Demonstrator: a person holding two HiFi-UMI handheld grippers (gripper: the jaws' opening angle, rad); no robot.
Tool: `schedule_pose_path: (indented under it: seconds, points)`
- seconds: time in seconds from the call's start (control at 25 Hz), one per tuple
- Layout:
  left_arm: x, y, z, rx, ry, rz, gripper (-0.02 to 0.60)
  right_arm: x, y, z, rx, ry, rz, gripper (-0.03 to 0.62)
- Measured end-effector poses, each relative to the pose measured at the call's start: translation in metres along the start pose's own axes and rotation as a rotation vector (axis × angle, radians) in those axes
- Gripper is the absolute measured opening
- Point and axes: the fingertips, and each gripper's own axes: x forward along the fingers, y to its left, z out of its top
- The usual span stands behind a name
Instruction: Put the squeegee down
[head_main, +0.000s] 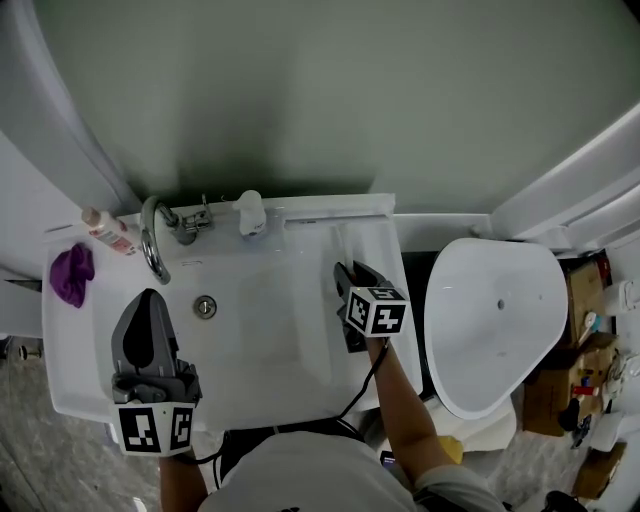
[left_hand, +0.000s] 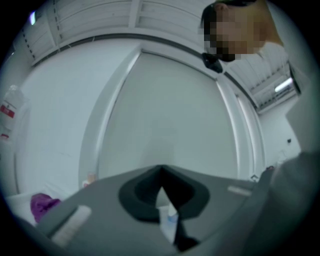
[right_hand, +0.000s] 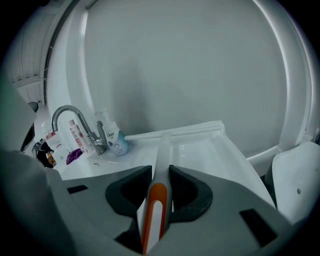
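Observation:
The squeegee (right_hand: 161, 152) has a white handle with an orange stripe, and its blade lies crosswise near the back ledge of the white sink (right_hand: 225, 150). My right gripper (right_hand: 160, 172) is shut on the handle and points down over the sink's right side. In the head view the right gripper (head_main: 346, 274) hovers above the sink (head_main: 385, 225), with the pale squeegee (head_main: 338, 248) reaching toward the wall. My left gripper (head_main: 150, 298) hangs over the sink's front left with its jaws together and nothing in them. The left gripper (left_hand: 160, 171) faces the mirror wall.
A chrome faucet (head_main: 152, 240) and a white soap bottle (head_main: 250, 212) stand at the sink's back. A purple cloth (head_main: 70, 272) and a pink-labelled bottle (head_main: 105, 230) lie on the left ledge. A white toilet (head_main: 495, 320) stands right of the sink, with boxes (head_main: 590, 370) beyond it.

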Motion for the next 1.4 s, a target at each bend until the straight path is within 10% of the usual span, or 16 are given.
schedule_pose_path:
  seconds: [1.4]
  points:
    - [-0.006, 0.0, -0.005, 0.002, 0.032, 0.053, 0.005, 0.045, -0.013, -0.035, -0.032, 0.182, -0.061, 0.117]
